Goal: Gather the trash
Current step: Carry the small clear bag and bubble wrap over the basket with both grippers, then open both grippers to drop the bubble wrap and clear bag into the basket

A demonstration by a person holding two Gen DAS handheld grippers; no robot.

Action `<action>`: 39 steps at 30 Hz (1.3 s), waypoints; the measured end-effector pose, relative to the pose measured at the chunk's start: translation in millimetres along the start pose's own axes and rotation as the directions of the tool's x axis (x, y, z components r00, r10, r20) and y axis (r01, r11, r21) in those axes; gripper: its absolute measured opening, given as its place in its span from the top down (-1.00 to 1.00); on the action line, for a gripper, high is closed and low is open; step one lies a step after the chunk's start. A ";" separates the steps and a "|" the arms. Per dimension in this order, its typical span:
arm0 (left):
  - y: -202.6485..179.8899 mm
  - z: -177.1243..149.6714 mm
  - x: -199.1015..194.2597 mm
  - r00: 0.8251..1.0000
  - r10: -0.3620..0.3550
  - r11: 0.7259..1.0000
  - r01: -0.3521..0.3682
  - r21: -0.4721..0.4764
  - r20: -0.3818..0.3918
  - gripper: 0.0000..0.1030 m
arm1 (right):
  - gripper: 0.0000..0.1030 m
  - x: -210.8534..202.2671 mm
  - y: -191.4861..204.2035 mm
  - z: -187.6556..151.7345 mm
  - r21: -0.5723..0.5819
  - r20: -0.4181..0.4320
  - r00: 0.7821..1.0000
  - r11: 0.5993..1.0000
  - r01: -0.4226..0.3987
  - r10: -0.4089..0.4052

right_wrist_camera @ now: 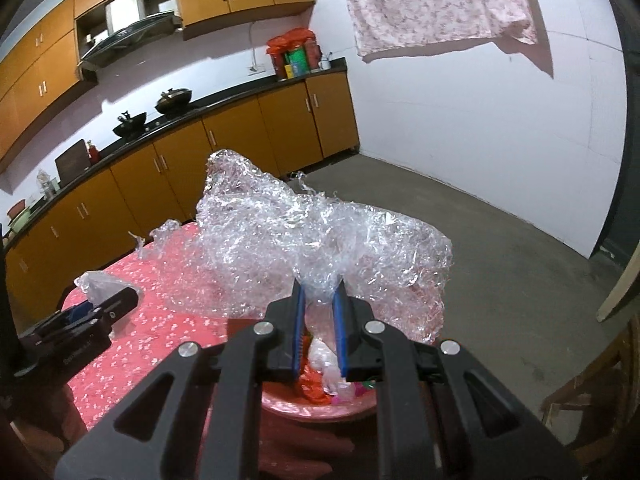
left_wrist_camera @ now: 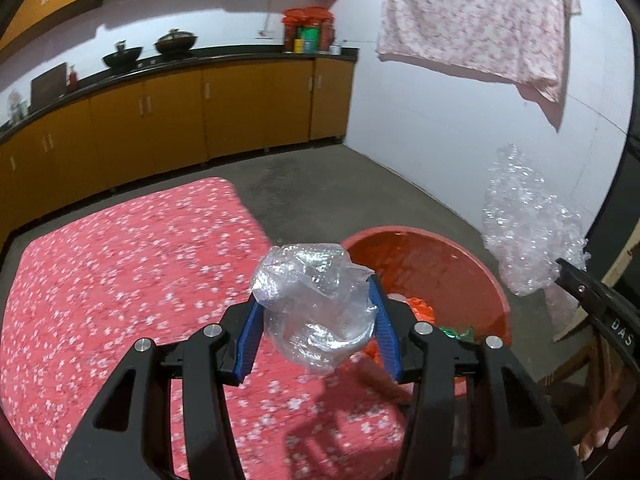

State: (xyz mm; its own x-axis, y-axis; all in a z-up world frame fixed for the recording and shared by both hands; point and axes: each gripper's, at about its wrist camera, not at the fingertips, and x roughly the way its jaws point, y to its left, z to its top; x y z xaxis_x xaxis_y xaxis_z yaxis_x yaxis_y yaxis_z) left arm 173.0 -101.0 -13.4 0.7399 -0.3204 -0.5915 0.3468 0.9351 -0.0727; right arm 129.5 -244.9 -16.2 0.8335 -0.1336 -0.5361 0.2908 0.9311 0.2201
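Plastic wrap (right_wrist_camera: pixel 320 240) in right gripper (right_wrist_camera: pixel 320 320), seemingly pinched

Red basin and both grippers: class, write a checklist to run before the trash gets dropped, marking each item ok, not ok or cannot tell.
1. Left gripper shut on the clear plastic bag: ok.
2. Right gripper shut on the bubble wrap: ok.
3. Bubble wrap above the red basin: ok.
4. Clear plastic bag fully above the red basin: not ok, it hangs by the rim, partly over the table.
5. Room left in the basin: cannot tell.
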 end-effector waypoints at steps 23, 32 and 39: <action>-41.9 7.6 48.9 0.988 -0.145 0.985 0.149 0.088 -0.048 0.04 | 0.73 41.3 -8.9 -0.8 0.063 -0.065 0.998 0.998 0.014 -0.010; -53.2 10.3 68.4 0.984 -0.163 0.979 0.170 0.112 -0.073 0.04 | 0.73 56.4 -17.7 -1.9 0.123 -0.096 0.995 0.992 0.016 -0.004; -62.3 12.7 79.0 0.981 -0.179 0.973 0.188 0.131 -0.081 0.04 | 0.72 62.1 -19.6 -2.6 0.137 -0.100 0.995 0.990 0.018 -0.004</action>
State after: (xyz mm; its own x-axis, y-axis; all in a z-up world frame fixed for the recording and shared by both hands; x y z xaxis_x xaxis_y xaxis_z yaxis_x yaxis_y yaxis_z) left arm 217.1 -186.5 -45.3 0.6168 -0.4692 -0.6320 0.5527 0.8298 -0.0766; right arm 174.3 -270.5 -55.9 0.7812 -0.1030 -0.6158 0.3676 0.8731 0.3202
